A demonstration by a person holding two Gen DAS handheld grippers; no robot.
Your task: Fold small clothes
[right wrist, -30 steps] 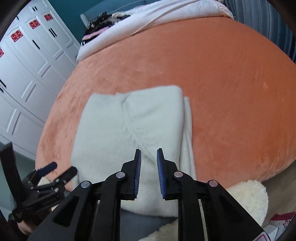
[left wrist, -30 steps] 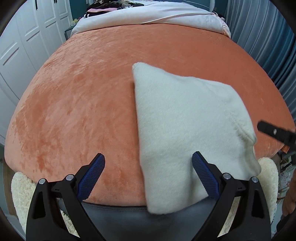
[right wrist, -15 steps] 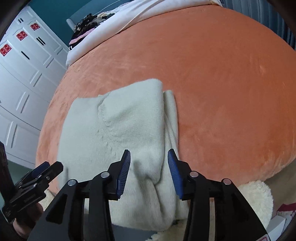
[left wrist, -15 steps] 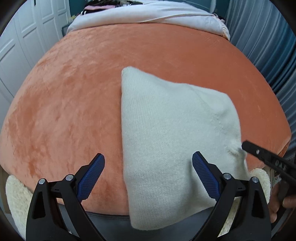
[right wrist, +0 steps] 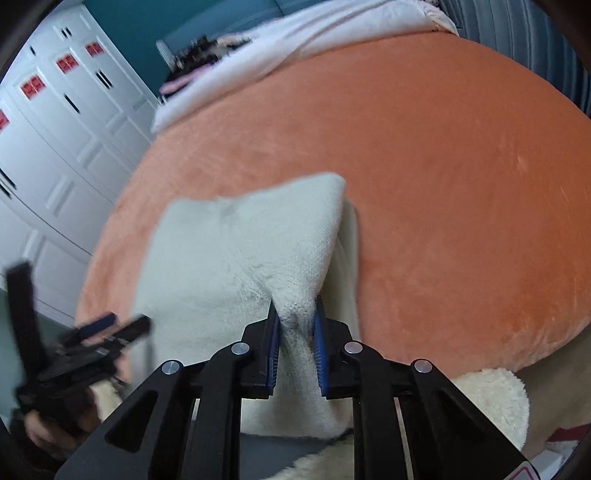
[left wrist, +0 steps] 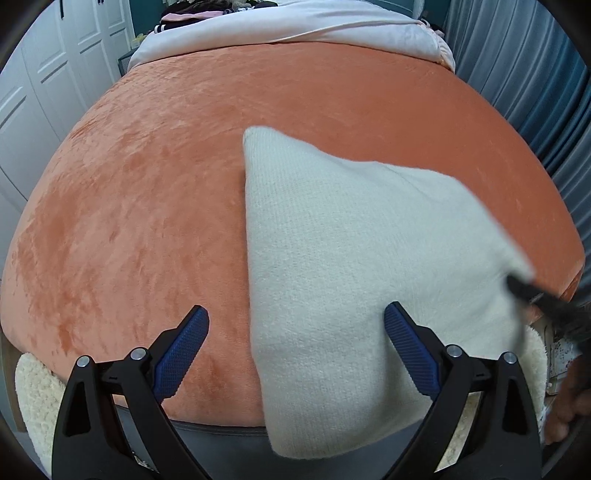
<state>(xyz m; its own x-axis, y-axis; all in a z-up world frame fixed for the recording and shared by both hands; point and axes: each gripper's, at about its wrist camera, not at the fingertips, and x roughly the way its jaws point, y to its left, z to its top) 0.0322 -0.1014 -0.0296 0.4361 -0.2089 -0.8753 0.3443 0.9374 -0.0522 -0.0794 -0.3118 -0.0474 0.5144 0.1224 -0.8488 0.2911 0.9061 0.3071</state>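
While the orange plush bedspread [left wrist: 155, 206] fills most of both views, a cream knitted garment [left wrist: 354, 266] lies folded on its near part, with its lower end hanging over the bed's front edge above a grey strip. Behind it, a pale pink blanket [left wrist: 295, 26] is bunched at the far end of the bed, white wardrobe doors [right wrist: 55, 155] stand to the left, and a fluffy cream rug [right wrist: 491, 398] shows below the bed.

Across the garment's near left edge, the left gripper [left wrist: 295, 332] hangs with its jaws spread wide: one blue pad over bare bedspread, the other over the knit, neither pressing it. At the garment's near right side, the right gripper [right wrist: 297, 325] has just been closing, and its blue pads now pinch a raised ridge of the knit between them, the fabric puckering up toward the clamp.
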